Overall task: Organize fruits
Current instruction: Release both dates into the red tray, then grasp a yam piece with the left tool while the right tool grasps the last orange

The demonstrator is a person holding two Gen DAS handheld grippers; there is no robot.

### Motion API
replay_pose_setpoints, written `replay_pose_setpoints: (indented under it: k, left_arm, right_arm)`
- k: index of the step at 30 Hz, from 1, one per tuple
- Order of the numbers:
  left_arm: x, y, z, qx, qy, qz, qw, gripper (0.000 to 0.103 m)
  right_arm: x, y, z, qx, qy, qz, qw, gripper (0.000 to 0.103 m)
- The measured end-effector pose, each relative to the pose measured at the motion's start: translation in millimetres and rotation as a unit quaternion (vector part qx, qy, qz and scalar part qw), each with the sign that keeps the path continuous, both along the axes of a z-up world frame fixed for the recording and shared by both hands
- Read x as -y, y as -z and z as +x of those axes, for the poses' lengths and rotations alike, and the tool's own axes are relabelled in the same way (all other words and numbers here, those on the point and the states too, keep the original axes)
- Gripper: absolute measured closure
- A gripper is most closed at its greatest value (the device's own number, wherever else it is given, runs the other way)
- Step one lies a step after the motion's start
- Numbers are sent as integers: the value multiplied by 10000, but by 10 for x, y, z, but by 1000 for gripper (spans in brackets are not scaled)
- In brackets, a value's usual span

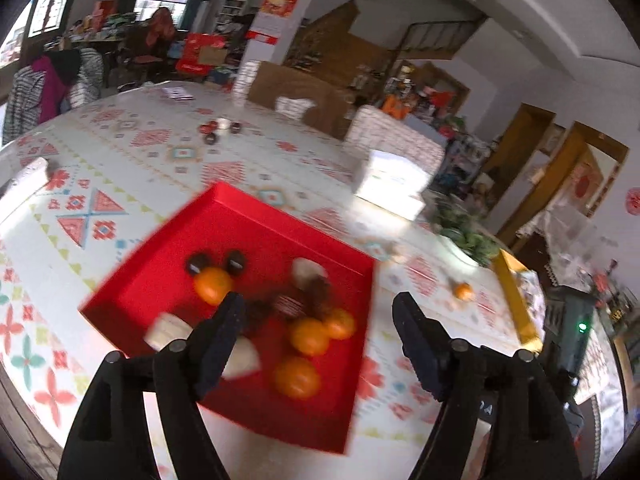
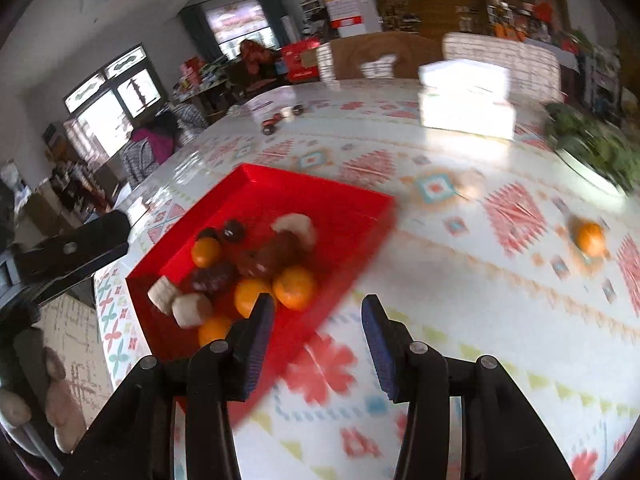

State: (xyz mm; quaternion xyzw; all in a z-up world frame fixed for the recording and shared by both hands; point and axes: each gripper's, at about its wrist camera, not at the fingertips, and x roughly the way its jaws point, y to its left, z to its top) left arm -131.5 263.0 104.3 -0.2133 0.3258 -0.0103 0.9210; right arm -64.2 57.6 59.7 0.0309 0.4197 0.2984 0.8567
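A red tray (image 1: 168,280) sits on the patterned table and holds several oranges (image 1: 308,336), dark fruits (image 1: 236,262) and pale pieces (image 1: 308,270). My left gripper (image 1: 320,312) is open and empty, hovering over the tray's near right part. The tray also shows in the right wrist view (image 2: 352,200) with its oranges (image 2: 296,286). My right gripper (image 2: 318,312) is open and empty above the tray's near right edge. One loose orange (image 2: 590,238) lies on the table to the right, also seen in the left wrist view (image 1: 463,291).
A white box (image 1: 390,182) stands at the table's far right, beside a plate of green vegetables (image 2: 592,148). Small dark items (image 1: 212,130) lie far across the table. A yellow box (image 1: 516,300) sits at the right edge. The other gripper (image 2: 68,252) shows at left.
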Motion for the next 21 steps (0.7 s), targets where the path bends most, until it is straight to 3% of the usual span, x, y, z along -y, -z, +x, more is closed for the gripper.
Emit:
replay_pose_setpoints:
  k: [5, 13, 21]
  left_arm:
    - [369, 58, -114, -45, 339, -202, 9992, 27]
    - [772, 210, -58, -327, 555, -66, 9979, 27]
    - [957, 368, -9, -573, 663, 129, 9961, 27]
  right_arm:
    - [693, -2, -155, 34, 513, 43, 9987, 50]
    - [1788, -11, -70, -31, 1539, 257, 9878, 48]
    - [2059, 75, 190, -224, 1816, 206, 9829, 48]
